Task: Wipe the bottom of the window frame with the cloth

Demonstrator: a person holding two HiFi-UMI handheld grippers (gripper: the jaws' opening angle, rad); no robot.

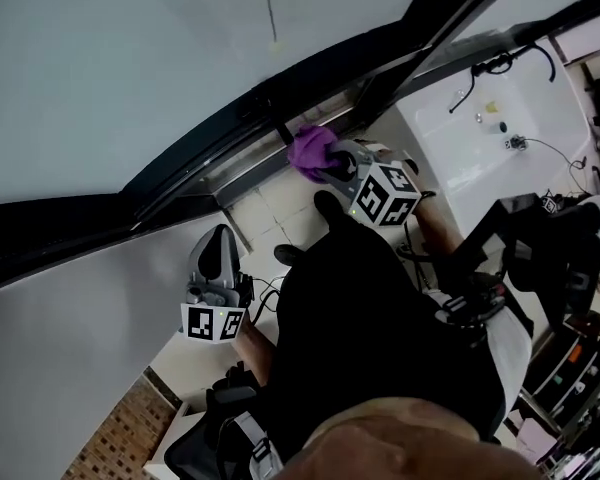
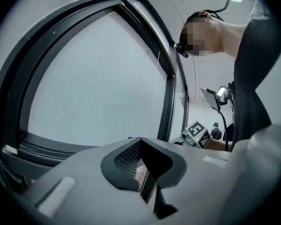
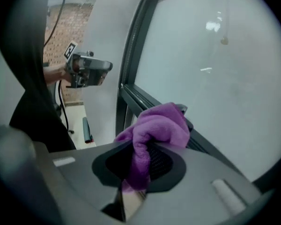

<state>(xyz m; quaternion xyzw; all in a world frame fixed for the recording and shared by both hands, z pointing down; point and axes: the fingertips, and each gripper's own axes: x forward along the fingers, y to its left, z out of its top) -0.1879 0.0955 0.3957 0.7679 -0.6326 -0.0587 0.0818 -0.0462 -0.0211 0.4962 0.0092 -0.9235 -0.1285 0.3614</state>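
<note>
The cloth (image 1: 310,150) may slip
Right gripper (image 3: 139,170) pinches bunched cloth at window frame (image 1: 230,166); friction could free it. Left gripper (image 2: 145,175) closed, empty.

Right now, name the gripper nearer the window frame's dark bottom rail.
Right. The right gripper holds the purple cloth at the dark bottom rail; the left gripper hangs well back.

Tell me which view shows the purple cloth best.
The right gripper view: the purple cloth fills the centre, bunched and clamped in the right gripper's jaws by the window frame. The head view shows it small at the frame's bottom rail. The left gripper view shows none of it.
</note>
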